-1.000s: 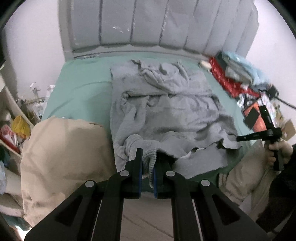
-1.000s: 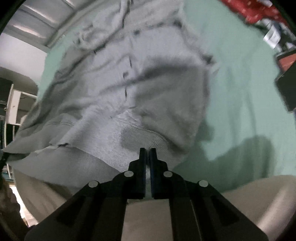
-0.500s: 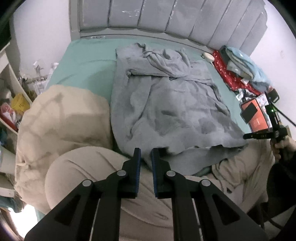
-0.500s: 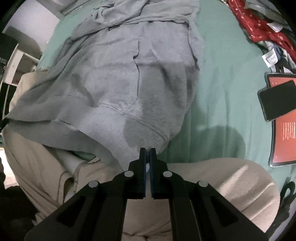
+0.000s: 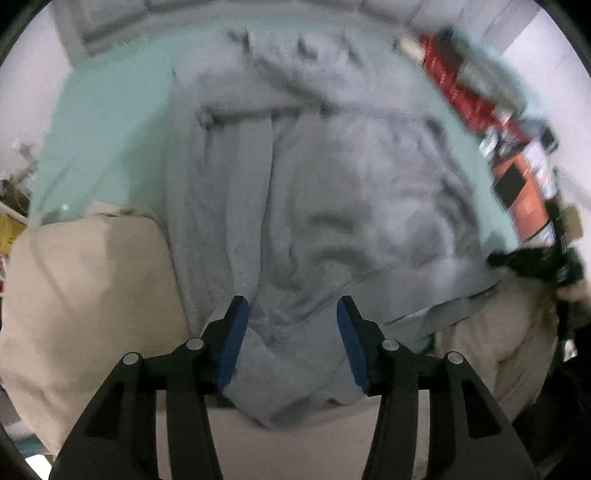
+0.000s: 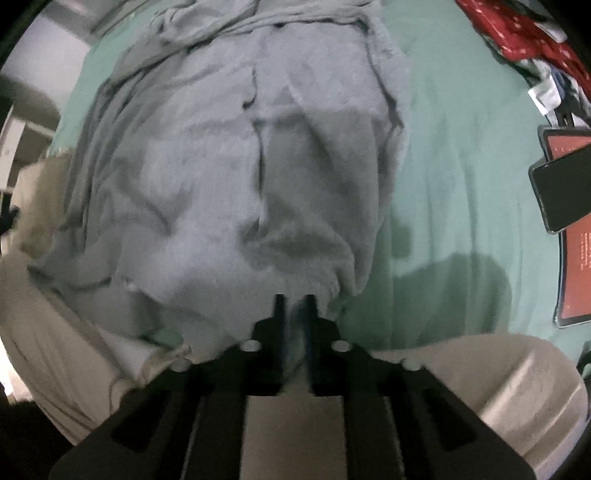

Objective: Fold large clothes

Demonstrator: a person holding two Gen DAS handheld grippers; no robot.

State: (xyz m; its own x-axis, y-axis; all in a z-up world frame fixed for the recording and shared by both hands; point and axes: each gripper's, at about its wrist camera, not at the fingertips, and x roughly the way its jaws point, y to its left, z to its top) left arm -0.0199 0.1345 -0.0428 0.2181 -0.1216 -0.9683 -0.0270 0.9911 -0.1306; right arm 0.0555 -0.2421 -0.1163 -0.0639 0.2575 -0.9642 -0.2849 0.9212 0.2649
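A large grey hoodie (image 5: 332, 192) lies spread lengthwise on the green bed sheet (image 5: 110, 122), hood toward the headboard. Its near hem hangs over the beige duvet at the bed's foot. My left gripper (image 5: 291, 317) is open, its blue pads apart over the near hem and holding nothing. My right gripper (image 6: 294, 306) is slightly parted with the hoodie's (image 6: 240, 177) near right hem corner between its fingers. The right gripper also shows at the right edge of the left wrist view (image 5: 532, 258), blurred.
A beige duvet (image 5: 85, 295) is bunched at the bed's near end, on both sides (image 6: 498, 376). A red tablet with a black phone on it (image 6: 569, 206) lies at the right edge. Red and blue clothes (image 6: 528, 40) are piled at the far right. A grey padded headboard (image 5: 110, 22) stands behind.
My left gripper has opened wide and let the hem go, and now sits over the hoodie. My right gripper's fingers have parted slightly. The hoodie lies flatter and pulled toward the foot.
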